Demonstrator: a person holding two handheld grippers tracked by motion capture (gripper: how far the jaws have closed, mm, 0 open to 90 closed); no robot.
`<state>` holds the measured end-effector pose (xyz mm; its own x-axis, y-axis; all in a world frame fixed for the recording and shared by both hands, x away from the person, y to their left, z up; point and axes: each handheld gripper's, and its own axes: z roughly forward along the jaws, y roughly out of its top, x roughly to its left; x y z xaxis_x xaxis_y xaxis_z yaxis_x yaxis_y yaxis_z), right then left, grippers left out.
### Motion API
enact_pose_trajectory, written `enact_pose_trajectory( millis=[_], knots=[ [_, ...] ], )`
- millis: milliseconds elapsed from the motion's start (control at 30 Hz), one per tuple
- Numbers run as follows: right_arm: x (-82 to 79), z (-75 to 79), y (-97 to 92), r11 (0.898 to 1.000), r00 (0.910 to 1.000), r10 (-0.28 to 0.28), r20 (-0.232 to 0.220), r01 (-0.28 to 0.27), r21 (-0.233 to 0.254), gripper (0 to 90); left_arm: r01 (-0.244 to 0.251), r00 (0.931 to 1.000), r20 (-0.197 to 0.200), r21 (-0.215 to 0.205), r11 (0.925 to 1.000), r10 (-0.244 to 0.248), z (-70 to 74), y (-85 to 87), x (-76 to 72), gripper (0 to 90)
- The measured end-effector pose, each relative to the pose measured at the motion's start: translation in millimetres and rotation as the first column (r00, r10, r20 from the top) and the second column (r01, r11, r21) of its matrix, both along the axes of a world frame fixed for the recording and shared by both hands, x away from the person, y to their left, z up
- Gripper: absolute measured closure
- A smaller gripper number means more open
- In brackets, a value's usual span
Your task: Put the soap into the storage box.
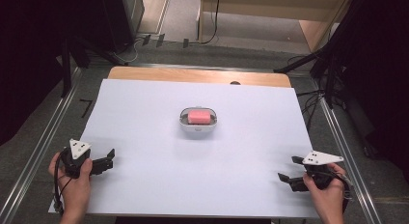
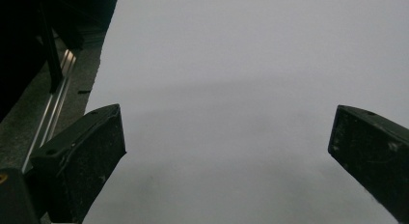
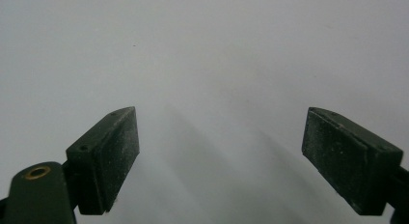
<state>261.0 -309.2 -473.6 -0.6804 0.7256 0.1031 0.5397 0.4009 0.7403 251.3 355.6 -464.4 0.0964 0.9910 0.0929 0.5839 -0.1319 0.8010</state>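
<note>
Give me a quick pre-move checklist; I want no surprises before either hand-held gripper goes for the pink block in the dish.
1. Left hand-held gripper open, nothing between its jaws: ok.
2. Right hand-held gripper open, nothing between its jaws: ok.
3. Pink block sits inside the white dish: ok.
4. White sheet between grippers and dish bare: ok.
5. Whether the block is loose or stuck in the dish: cannot tell.
</note>
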Motion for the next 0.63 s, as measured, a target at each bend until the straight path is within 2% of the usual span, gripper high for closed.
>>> enact_pose_trajectory(
  millis=[100,167,267,333,433,500,567,633],
  knots=[
    [-4.5,-3.5,-7.6,1.000,0.9996,-0.024,0.014,0.024,0.011,13.7,0.002,1.0000,0.002,0.001,1.0000,-0.002,-0.2,-0.1,0.1,0.1],
    [-9.4,-7.6,-12.8,0.999,0.9981,-0.045,0.042,0.044,0.029,13.7,0.002,1.0000,0.002,0.002,1.0000,-0.002,-0.2,-0.1,0.2,0.0],
    [-13.9,-15.5,-18.7,0.995,0.9957,-0.068,0.063,0.063,0.077,13.6,0.000,1.0000,0.001,0.002,1.0000,0.000,-0.4,-0.5,0.3,0.1],
    [-16.8,-13.7,-21.7,0.992,0.9930,-0.076,0.091,0.066,0.108,13.7,-0.001,1.0000,0.000,0.004,1.0000,0.001,-0.4,-0.6,0.3,0.0],
    [-18.2,-15.7,-25.7,0.987,0.9940,-0.064,0.088,0.050,0.153,14.0,0.000,1.0000,0.001,0.004,1.0000,0.000,-0.4,-0.8,0.2,0.1],
    [-20.3,-15.6,-27.6,0.983,0.9909,-0.083,0.106,0.064,0.172,14.0,0.001,1.0000,0.001,0.004,1.0000,-0.001,-0.3,-0.7,0.1,0.1],
    [-20.5,-15.8,-28.7,0.982,0.9896,-0.093,0.109,0.073,0.177,14.0,0.002,1.0000,0.000,0.001,1.0000,-0.002,-0.3,-0.4,0.2,0.1],
    [-19.4,-16.2,-26.3,0.985,0.9924,-0.073,0.099,0.056,0.162,17.4,0.004,1.0000,0.001,0.001,1.0000,-0.004,-0.2,-0.1,0.1,0.1]
  ],
)
